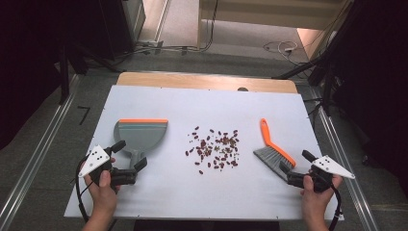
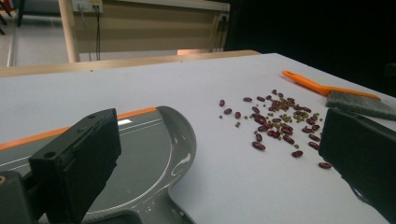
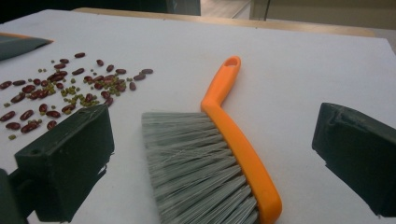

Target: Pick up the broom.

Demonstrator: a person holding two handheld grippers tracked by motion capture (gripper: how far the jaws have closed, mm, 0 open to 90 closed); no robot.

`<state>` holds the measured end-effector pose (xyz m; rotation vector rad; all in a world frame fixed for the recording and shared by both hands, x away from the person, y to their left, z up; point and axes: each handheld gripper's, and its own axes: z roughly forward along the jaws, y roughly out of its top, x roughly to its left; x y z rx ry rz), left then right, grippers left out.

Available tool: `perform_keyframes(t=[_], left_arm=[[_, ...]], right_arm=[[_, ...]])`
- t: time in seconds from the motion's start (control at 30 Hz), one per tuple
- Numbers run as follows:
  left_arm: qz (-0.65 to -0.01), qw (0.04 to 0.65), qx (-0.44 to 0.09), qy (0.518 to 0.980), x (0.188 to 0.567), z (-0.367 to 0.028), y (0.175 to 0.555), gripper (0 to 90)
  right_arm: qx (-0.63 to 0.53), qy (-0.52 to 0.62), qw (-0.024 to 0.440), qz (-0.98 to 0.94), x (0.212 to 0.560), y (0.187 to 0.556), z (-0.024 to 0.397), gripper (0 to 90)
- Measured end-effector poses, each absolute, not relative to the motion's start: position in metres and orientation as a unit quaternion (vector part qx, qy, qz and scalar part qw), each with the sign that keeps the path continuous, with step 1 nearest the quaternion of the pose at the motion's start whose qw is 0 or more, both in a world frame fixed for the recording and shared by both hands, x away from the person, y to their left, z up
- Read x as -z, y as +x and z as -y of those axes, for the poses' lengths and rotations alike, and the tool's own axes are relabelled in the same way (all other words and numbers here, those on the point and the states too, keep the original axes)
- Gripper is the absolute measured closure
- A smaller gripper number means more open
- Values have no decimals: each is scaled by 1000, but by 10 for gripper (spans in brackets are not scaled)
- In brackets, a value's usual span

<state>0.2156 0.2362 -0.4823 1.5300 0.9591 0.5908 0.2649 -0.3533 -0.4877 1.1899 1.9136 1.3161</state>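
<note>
Beans [image 1: 214, 148] loose between both tools. Left gripper [image 1: 129, 157] open at dustpan [image 1: 139, 134] handle, right gripper [image 1: 296, 161] open over brush [image 1: 273, 155] bristles. Risk: clamping bristles instead of handle, brush twists, beans scatter.

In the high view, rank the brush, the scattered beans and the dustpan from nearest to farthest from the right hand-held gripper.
From the right hand-held gripper, which is open:
1. Brush: just beside its jaws, on the table's right side.
2. Beans: scattered at the table's middle.
3. Dustpan: on the left side, by the left hand-held gripper.
</note>
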Motion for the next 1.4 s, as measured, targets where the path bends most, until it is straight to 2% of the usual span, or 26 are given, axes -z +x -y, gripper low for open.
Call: perform_keyframes(t=[0.27,0.33,0.57,1.03,1.4], left_arm=[[-406,577,-260,660,481,-236,214,1],[-405,574,-263,661,480,-235,214,1],[-398,573,-262,667,478,-230,214,1],[-397,568,-257,674,480,-227,214,1],[-393,568,-252,677,481,-225,214,1]], right_arm=[[-499,433,257,-706,474,267,351,0],[-507,431,246,-705,464,268,348,0],[-498,412,254,-719,439,275,337,0],[-473,422,230,-739,421,316,317,0],[-385,467,144,-783,425,361,304,40]])
